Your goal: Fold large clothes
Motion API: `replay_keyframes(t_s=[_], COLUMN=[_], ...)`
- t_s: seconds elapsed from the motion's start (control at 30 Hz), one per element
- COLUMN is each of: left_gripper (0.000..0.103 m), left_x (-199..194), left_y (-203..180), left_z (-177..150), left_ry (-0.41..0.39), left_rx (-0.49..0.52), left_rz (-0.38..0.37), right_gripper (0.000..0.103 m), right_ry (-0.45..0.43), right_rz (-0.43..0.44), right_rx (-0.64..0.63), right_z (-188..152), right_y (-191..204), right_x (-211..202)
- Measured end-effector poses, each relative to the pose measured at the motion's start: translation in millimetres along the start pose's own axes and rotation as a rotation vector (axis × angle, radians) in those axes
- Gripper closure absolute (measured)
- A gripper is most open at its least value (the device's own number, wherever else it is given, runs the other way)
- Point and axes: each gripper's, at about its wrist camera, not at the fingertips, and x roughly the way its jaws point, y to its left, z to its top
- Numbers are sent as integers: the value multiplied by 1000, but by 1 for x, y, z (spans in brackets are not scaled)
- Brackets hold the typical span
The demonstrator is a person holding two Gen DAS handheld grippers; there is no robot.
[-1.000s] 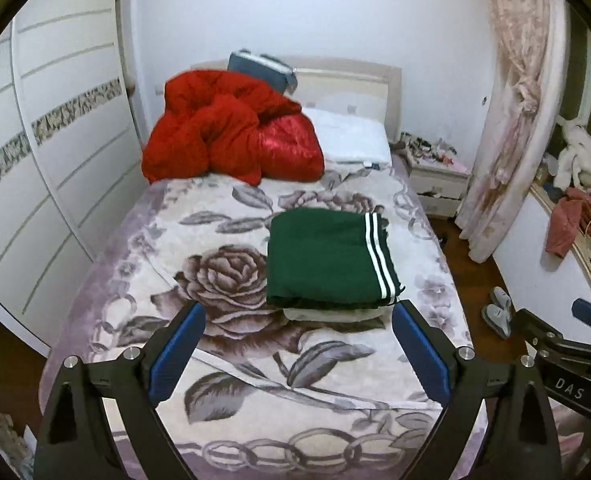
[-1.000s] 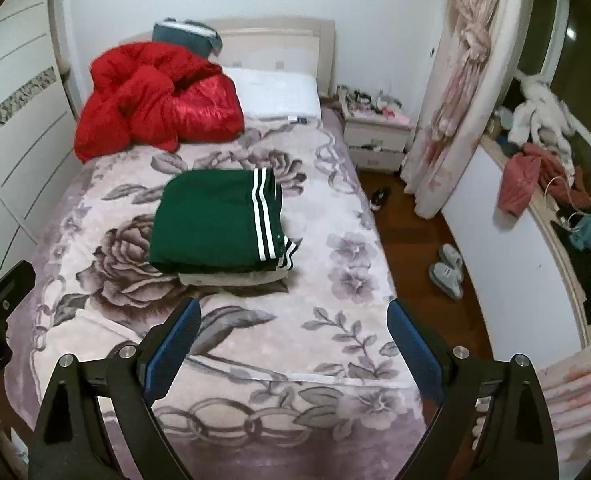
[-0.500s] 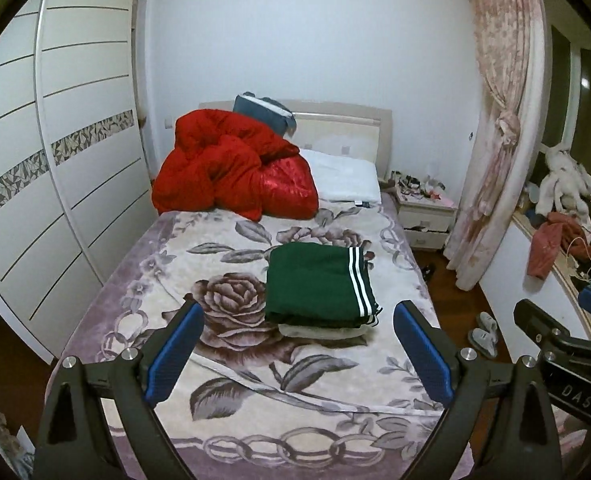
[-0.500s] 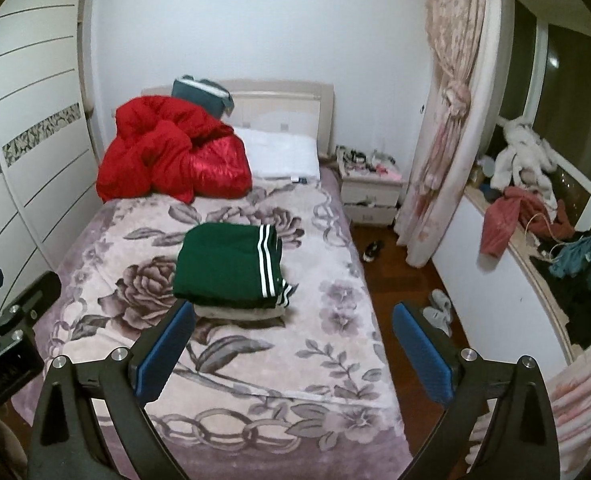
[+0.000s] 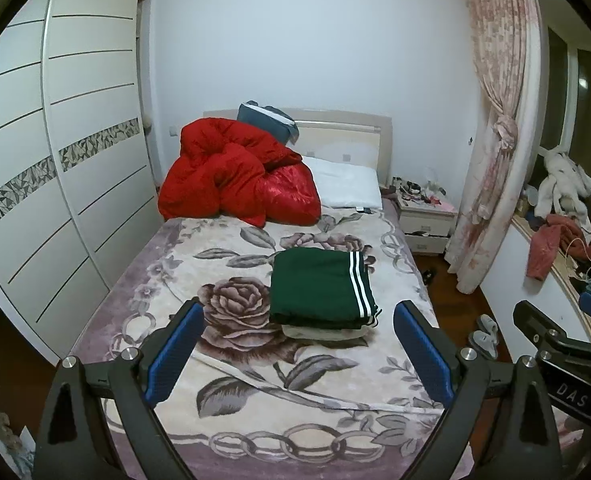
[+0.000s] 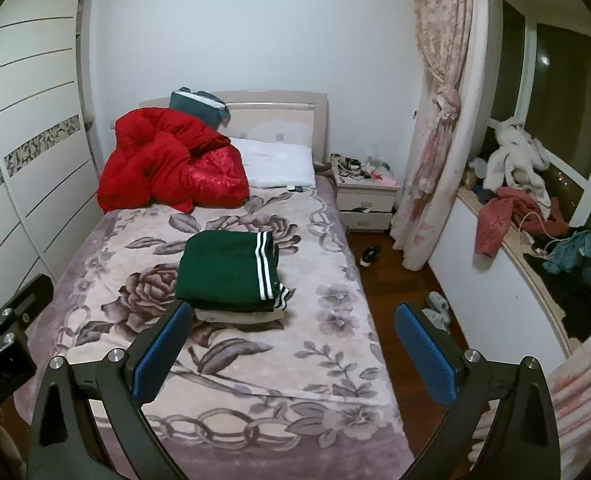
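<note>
Left wrist view: the left gripper stands spread wide and empty, its blue ribbed pads framing a plush rose-patterned blanket; the green trousers with white side stripes lie folded into a neat rectangle at twelve o'clock, atop a beige folded garment

Right wrist view: the right gripper is spread wide, nothing between its pads, the green trousers at eleven o'clock, a puffy red quilt beyond
</note>
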Motion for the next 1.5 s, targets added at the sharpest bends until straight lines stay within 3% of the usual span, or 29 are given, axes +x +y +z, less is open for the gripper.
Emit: replay_keyframes(t_s=[0.63, 1.5], left_gripper=[6, 6], left_x=[-5, -11], left_y=[0, -4], left_z=[-1, 5], left_ry=[-5, -12], left_rx=[8, 10], left_rz=[9, 9], right_gripper=[0, 0], right_ry=[-8, -22], right_rz=[17, 37], right_rx=[-4, -28], right_z=[-1, 23], right_y=[5, 23], right_x=[-15, -4])
